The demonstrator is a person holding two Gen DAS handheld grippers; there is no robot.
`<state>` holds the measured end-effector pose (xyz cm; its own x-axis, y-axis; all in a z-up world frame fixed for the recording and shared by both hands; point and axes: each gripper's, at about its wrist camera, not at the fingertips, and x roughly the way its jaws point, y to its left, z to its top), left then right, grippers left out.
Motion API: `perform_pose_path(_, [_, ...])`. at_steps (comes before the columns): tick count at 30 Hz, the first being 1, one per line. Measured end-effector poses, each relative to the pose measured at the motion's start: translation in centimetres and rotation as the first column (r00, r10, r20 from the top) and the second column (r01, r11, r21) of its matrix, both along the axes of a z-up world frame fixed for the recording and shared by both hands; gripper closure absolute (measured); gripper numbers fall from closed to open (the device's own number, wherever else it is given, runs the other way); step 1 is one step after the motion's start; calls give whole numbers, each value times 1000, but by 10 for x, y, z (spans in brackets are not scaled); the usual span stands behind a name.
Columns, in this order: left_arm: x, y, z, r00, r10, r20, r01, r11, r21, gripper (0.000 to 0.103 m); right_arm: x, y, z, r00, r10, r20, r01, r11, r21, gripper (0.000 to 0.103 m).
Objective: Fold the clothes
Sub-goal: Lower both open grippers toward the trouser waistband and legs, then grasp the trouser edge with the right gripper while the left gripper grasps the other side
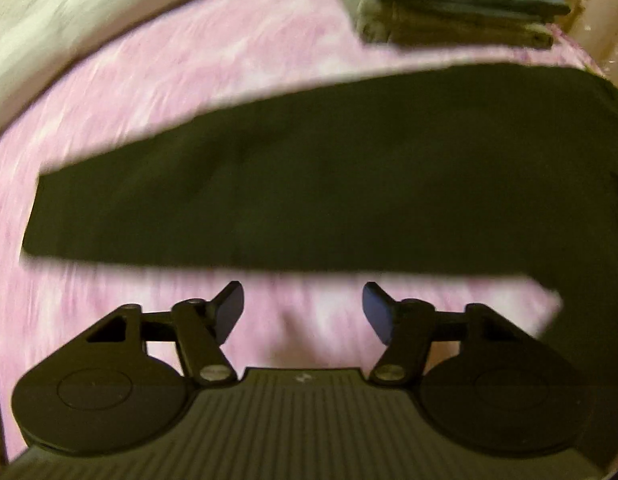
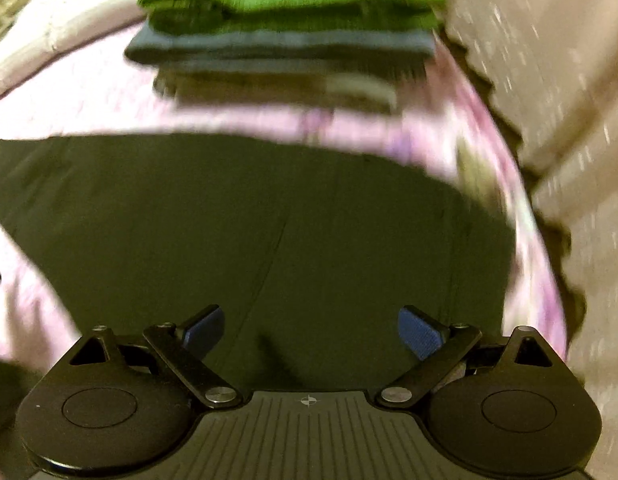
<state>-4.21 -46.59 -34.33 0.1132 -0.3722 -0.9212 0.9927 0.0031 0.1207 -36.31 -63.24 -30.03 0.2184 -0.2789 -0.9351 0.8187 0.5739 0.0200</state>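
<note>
I note one dark garment (image 1: 309, 184) flat on the pink sheet (image 1: 149, 92), one folded stack (image 2: 285, 40) beyond, and my left gripper (image 1: 303, 312) and right gripper (image 2: 311, 334) both spread, empty.

A pink mottled bedsheet (image 1: 189, 92) covers the bed under warm, dim light; pale speckled flooring (image 2: 569, 80) lies beside its right edge.

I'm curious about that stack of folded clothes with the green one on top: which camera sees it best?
The right wrist view: the stack of folded clothes is large and central, though blurred. The left wrist view catches it only small, at the top edge.
</note>
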Motion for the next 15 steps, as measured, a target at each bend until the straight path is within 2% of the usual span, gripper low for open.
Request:
perform_pose_path(2, [8, -30, -7, 996, -84, 13, 84, 995, -53, 45, 5, -27, -5, 998, 53, 18, -52, 997, -51, 7])
perform_pose_path(4, [15, -56, -13, 981, -192, 33, 195, 977, -91, 45, 11, -53, -10, 993, 110, 32, -106, 989, -99, 7])
perform_pose_path(6, [20, -80, -21, 950, -306, 59, 311, 946, -97, 45, 18, -72, -16, 983, 182, 29, -178, 978, -108, 7])
perform_pose_path(9, [31, -106, -36, 889, -448, 97, 454, 889, -58, 44, 26, -95, -28, 958, 287, 16, -285, 955, -87, 7])
perform_pose_path(10, [37, -115, -41, 873, -477, 101, 482, 875, -41, 44, 28, -101, -33, 947, 322, 9, -321, 944, -72, 7])
perform_pose_path(11, [44, -121, -45, 869, -486, 96, 491, 871, -32, 44, 29, -106, -37, 936, 351, 6, -350, 935, -58, 7])
perform_pose_path(15, [74, -138, -60, 872, -488, 48, 489, 873, -1, 41, 25, -123, -48, 926, 375, 48, -376, 926, 15, 7])
